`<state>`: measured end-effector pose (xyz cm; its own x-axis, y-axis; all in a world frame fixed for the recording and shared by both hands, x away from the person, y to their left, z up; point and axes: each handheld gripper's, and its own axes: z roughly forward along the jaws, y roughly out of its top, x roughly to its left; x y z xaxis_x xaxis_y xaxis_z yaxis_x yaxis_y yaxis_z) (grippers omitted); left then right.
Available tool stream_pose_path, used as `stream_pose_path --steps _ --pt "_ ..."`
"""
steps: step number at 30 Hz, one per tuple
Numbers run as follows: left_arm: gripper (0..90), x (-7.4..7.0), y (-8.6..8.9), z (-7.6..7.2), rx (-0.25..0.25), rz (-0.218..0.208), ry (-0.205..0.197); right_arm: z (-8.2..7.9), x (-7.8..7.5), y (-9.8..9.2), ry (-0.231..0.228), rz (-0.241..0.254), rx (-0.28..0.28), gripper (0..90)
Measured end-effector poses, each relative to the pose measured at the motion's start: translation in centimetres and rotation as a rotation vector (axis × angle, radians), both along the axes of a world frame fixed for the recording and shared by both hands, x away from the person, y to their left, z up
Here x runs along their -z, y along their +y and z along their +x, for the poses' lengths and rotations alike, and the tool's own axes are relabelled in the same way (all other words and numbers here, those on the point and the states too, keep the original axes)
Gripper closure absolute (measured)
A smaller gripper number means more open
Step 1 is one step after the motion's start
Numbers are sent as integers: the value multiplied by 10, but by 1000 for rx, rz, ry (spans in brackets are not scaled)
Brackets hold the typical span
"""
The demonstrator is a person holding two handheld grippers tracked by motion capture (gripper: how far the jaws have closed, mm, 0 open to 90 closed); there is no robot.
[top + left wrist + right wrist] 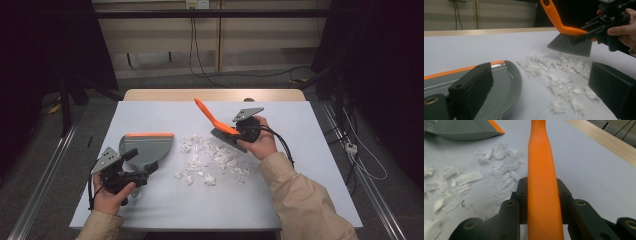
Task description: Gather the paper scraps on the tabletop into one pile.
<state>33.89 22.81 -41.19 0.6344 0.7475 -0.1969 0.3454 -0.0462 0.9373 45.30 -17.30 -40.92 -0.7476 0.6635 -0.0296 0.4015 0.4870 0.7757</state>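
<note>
A grey dustpan [147,146] with an orange lip lies at the table's left, seen also as dustpan [507,82] and dustpan [461,130]. My left gripper [140,164] sits at its near end, jaws wide open, and the left gripper [541,85] has one jaw over the pan's edge. Several torn white paper scraps [207,157] are strewn mid-table, scraps [560,75], scraps [469,180]. My right gripper [245,131] is shut on the orange-handled brush [217,125]. The brush [571,42] hangs with its grey bristles just above the scraps' far side. The handle [541,157] runs between the jaws.
A pale sheet [300,150] covers the table, with a wooden strip [215,95] showing at the far edge. Cables [365,165] trail on the floor to the right. Dark frames stand at both sides of the table.
</note>
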Motion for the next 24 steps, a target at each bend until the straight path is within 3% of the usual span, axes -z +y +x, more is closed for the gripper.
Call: stream_pose_path --steps 12,24 --pt "54 0 1 0 1 -8 4 27 1 5 -46 11 86 716" --pt "54 1 1 1 16 -12 9 47 12 23 -48 -2 103 716"
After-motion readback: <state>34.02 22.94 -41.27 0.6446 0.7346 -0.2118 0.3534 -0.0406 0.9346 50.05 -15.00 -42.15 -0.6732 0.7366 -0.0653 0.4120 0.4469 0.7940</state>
